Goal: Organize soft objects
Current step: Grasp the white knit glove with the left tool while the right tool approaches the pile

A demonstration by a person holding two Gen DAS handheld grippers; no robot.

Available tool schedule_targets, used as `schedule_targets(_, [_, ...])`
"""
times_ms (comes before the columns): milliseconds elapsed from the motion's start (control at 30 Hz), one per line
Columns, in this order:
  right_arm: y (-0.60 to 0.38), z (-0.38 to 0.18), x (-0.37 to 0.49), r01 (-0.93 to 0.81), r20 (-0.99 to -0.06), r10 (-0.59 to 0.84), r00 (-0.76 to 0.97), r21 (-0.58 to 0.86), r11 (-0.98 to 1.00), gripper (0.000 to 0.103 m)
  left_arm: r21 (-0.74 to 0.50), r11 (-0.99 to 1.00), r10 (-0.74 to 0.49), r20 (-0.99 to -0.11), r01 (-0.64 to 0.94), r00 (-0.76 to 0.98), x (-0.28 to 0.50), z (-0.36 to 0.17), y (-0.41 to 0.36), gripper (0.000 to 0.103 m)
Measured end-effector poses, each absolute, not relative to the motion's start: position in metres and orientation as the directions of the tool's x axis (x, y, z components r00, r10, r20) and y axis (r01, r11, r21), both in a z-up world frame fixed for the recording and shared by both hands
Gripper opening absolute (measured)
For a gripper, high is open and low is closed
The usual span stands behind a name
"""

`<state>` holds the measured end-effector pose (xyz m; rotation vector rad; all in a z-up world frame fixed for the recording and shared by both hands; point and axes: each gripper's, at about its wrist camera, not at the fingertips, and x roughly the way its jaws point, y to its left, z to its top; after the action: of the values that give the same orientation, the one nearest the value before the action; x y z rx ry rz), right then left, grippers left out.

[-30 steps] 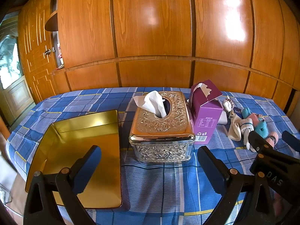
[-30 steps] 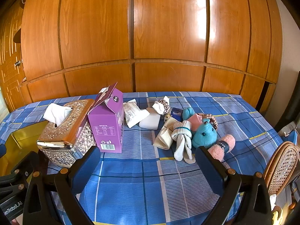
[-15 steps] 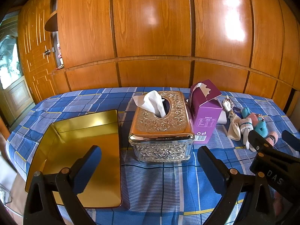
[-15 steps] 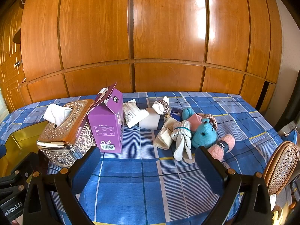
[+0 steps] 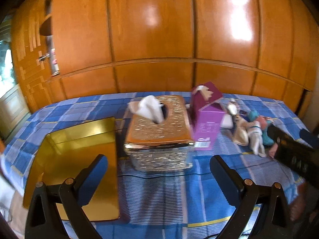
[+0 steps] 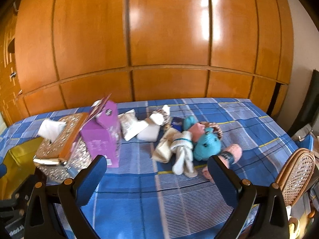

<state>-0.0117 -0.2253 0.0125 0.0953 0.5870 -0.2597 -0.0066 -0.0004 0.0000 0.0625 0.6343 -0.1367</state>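
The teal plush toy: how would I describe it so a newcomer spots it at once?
Start at the purple carton on the blue plaid tablecloth and look right to the heap of soft things. The teal plush toy lies at its right side, beside rolled white socks; it alone is round and bright teal.

Ornate silver tissue box (image 5: 159,135) sits centre on the blue plaid tabletop (image 5: 159,195), tissue poking up. Purple carton (image 5: 207,117) touching at its 2 o'clock, flap open. Glossy wooden panelling (image 6: 159,39) behind; wicker chair back (image 6: 297,175) at 4 o'clock.
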Motion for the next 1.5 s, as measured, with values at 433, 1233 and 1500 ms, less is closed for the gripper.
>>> schedule_targets(433, [-0.354,0.042,-0.059,0.521,-0.544,-0.406,0.735,0.069,0.851,0.103,-0.093,0.814,-0.464,-0.698,0.574,0.545,0.02,-0.004,-0.083,0.103])
schedule_targets(1233, [-0.414,0.01,-0.055,0.559,-0.642,-0.358,0.678,0.133,0.819,0.103,-0.174,0.72,-0.422,-0.878,0.672,0.225,0.136,-0.092,-0.273,0.043])
schedule_targets(1500, [-0.419,0.004,-0.045,0.543,-0.659,-0.327,0.678,0.148,0.827,0.103,-0.112,0.744,-0.353,-0.903,0.658,0.245,0.153,-0.116,-0.295,0.04])
